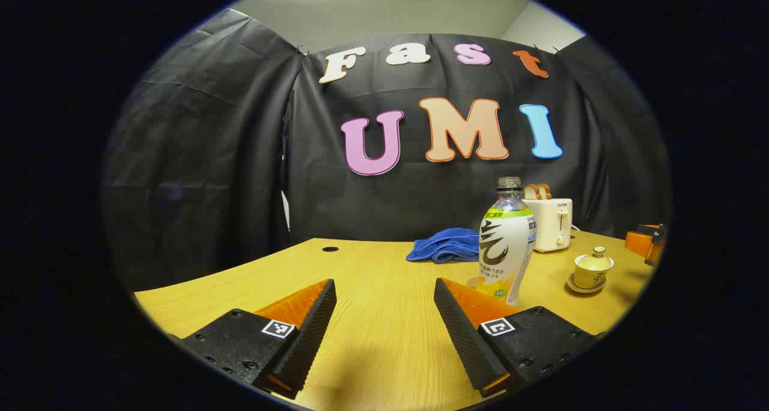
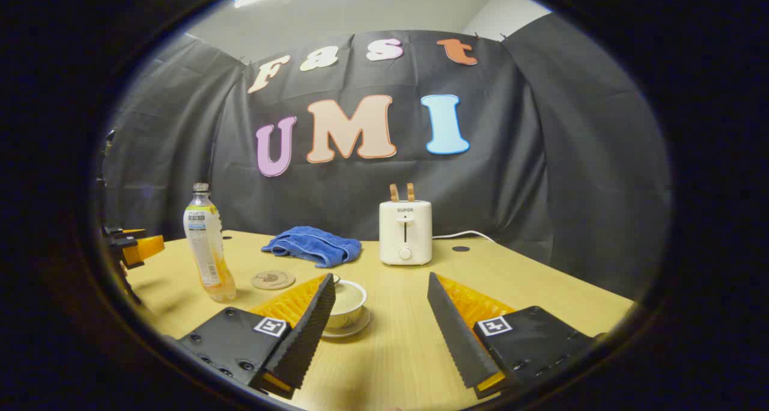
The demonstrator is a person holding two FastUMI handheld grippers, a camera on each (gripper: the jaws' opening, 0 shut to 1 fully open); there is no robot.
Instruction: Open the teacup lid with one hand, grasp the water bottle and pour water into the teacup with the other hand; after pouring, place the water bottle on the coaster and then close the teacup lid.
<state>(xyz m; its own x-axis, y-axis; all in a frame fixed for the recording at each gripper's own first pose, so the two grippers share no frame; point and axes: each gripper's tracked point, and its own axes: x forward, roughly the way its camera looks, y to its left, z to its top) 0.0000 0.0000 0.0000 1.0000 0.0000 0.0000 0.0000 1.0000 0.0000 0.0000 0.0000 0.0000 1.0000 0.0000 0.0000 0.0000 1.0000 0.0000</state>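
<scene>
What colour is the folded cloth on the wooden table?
The folded cloth is blue; it shows best in the right gripper view.

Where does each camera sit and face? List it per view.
Left gripper view: rides the left gripper, facing the bottle and teacup; its open jaws show below.
Right gripper view: rides the right gripper, facing the teacup and toaster; open jaws below.
Shared: bottle, teacup, toaster, towel, table.

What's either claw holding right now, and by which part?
Nothing. The left claw is open above the table, short of the water bottle. The right claw is open near the teacup, whose lid is on.
</scene>
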